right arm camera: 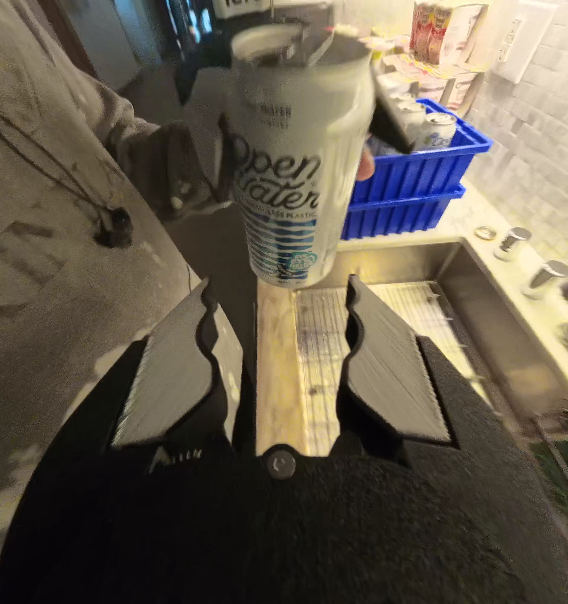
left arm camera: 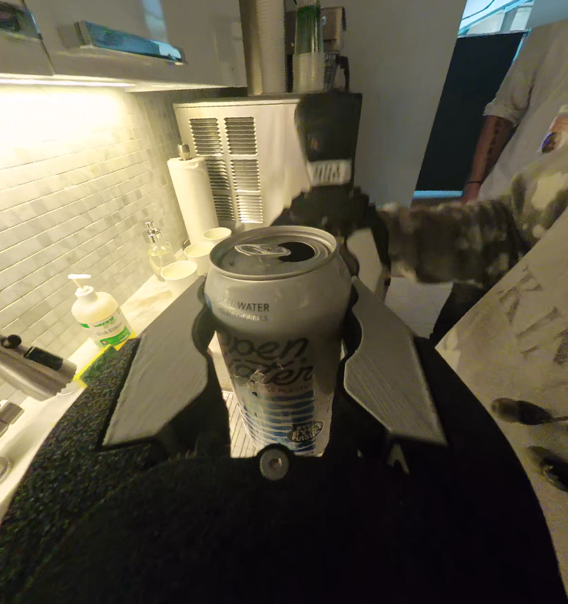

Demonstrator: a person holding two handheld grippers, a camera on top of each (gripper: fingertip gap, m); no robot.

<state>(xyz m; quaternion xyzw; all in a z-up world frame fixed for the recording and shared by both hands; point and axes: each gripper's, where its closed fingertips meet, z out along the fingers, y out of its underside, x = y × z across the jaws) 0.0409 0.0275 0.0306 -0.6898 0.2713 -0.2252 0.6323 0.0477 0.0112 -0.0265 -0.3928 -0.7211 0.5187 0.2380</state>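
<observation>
My left gripper [left arm camera: 277, 284] is shut on a white and blue drink can [left arm camera: 276, 327] and holds it upright by its upper body. The can's top is open, with the tab still on it. In the right wrist view the same can [right arm camera: 285, 170] hangs blurred above the front edge of a steel sink [right arm camera: 472, 294], with the left gripper's dark fingers [right arm camera: 390, 127] on both sides of it. My right gripper [right arm camera: 279, 281] is open and empty, its fingertips just below the can's base and not touching it.
Two stacked blue bins [right arm camera: 416, 170] holding more cans [right arm camera: 436, 130] stand on the counter behind the sink. A soap bottle [left arm camera: 96, 313], paper cups [left arm camera: 178, 274], a paper towel roll [left arm camera: 191, 192] and a faucet [left arm camera: 21, 366] line the tiled wall. A person in a pale shirt [left arm camera: 537, 114] stands nearby. My right fingertips sit around 6 cm from my left ones. The faucet [left arm camera: 21, 366] is about 25 cm from both grippers' fingertips.
</observation>
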